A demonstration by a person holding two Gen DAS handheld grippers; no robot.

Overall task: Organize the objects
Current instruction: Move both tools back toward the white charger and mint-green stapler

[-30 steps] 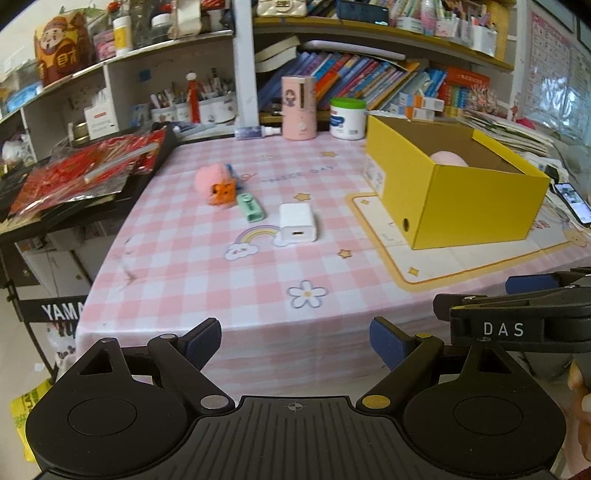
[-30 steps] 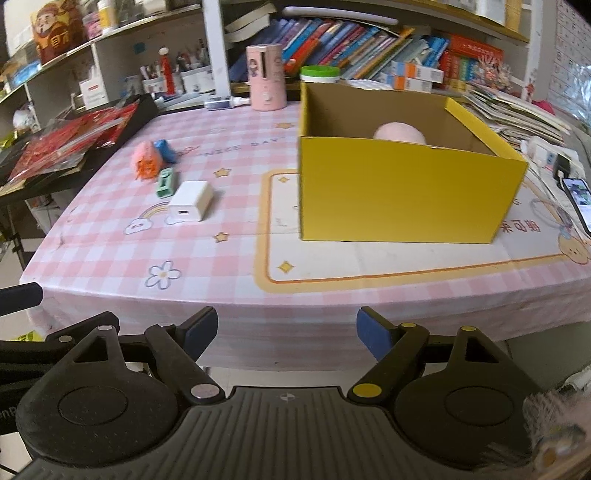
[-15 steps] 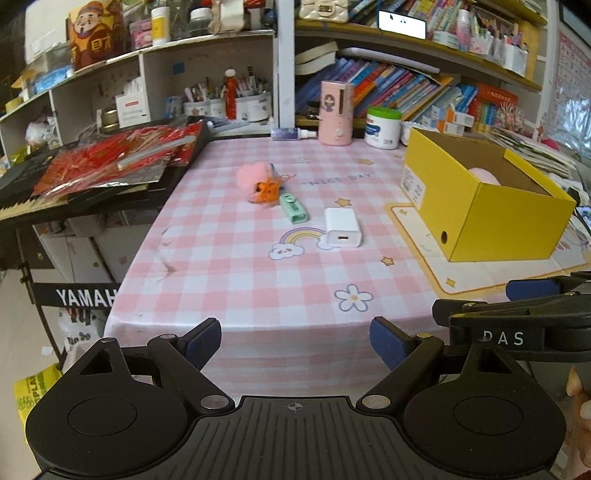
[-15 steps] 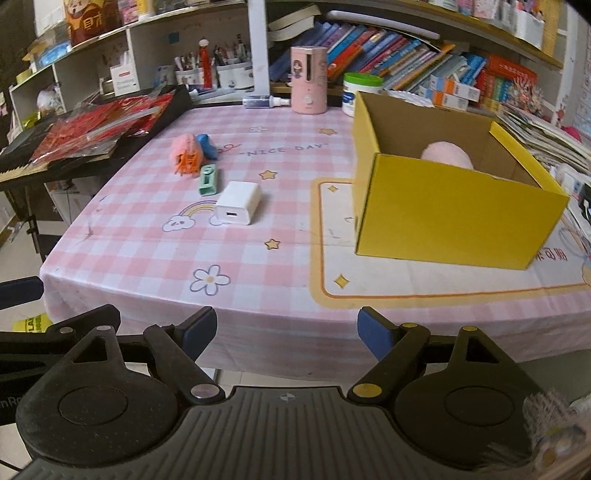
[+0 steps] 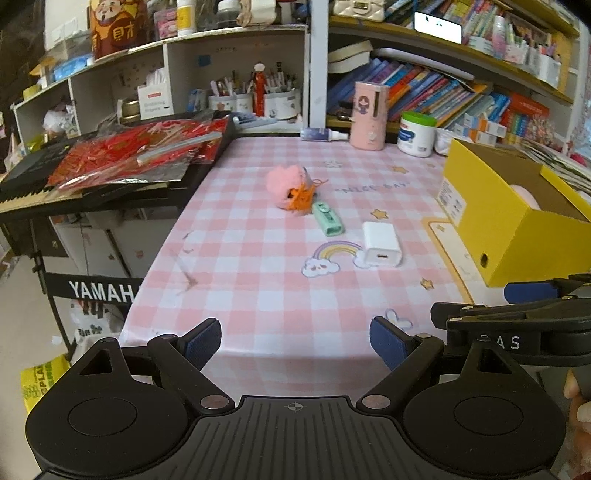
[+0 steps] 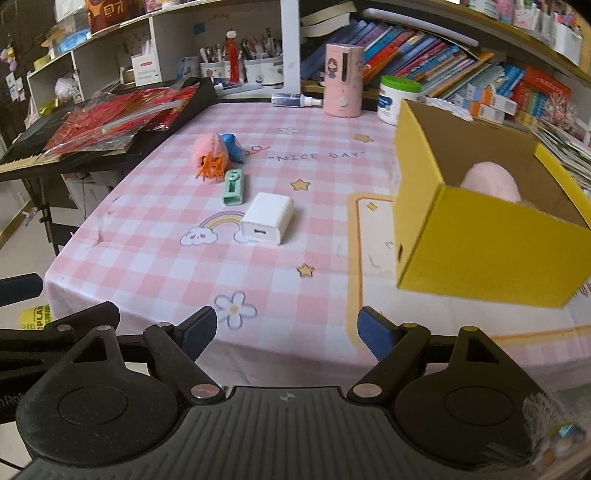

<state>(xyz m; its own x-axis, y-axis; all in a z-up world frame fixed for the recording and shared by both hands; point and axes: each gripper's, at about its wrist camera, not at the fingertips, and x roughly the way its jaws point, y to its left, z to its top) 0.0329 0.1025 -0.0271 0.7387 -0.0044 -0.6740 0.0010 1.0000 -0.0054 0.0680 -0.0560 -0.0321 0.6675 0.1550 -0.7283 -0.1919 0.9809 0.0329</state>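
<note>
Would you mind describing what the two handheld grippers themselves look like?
The left gripper and right gripper look alike: matte black plastic with a ribbed centre plate, round discs on either side, silver and yellow pivot pins, and blue textured pads on the fingers. The right one's side, seen from the left camera, carries white letters. No sleeves or cables visible.

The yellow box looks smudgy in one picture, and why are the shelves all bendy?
In the right wrist view, the yellow box is smeared at its near edges, probably motion blur; in the left wrist view it looks sharper. In both views the fisheye lens curves the shelves toward the edges.
</note>
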